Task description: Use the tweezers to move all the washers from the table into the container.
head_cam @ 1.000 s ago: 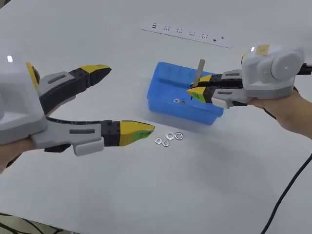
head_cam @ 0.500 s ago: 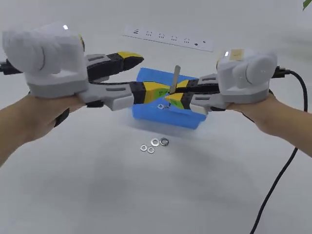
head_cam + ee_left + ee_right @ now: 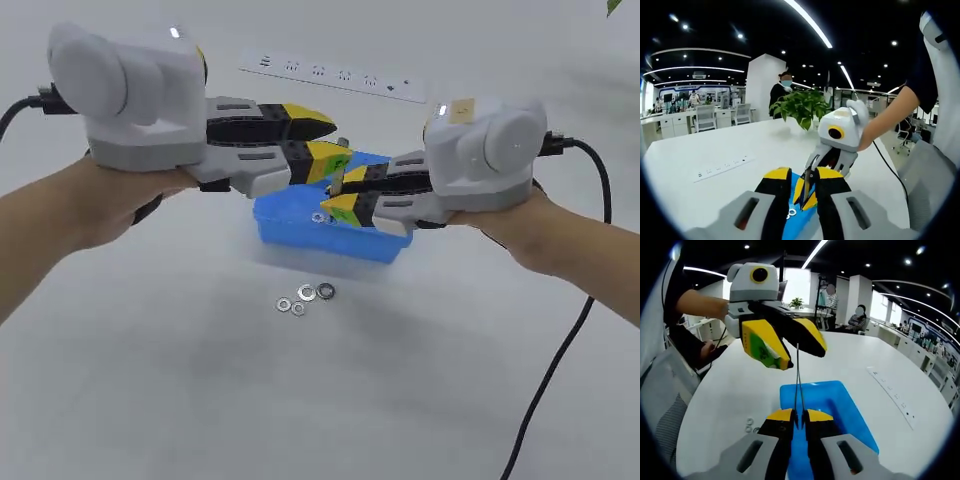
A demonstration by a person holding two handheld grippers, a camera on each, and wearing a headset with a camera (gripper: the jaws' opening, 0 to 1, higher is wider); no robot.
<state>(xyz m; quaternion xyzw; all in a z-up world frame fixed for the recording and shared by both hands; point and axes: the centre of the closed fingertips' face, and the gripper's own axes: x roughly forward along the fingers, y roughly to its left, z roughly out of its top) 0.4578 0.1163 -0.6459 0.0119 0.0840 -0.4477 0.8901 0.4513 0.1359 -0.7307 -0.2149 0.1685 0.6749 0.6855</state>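
Note:
My right gripper (image 3: 338, 195) is shut on a pair of grey metal tweezers (image 3: 797, 382), which point up and away over the blue container (image 3: 300, 225). The open left gripper (image 3: 335, 143) has come in from the left, and its yellow jaws stand on either side of the tweezers' (image 3: 807, 182) far end. In the right gripper view, the left gripper (image 3: 790, 347) hangs above the container (image 3: 830, 400). A small cluster of washers (image 3: 305, 297) lies on the white table in front of the container. A couple of washers (image 3: 320, 217) lie inside it.
A white power strip (image 3: 330, 73) lies at the back of the table. A black cable (image 3: 560, 340) trails from the right gripper down the right side. In the background are a potted plant (image 3: 802, 107) and people in an office.
The left gripper has swung up and to the right, from beside the washers to the tweezers above the container. The right gripper stays shut on the tweezers. The head camera has shifted.

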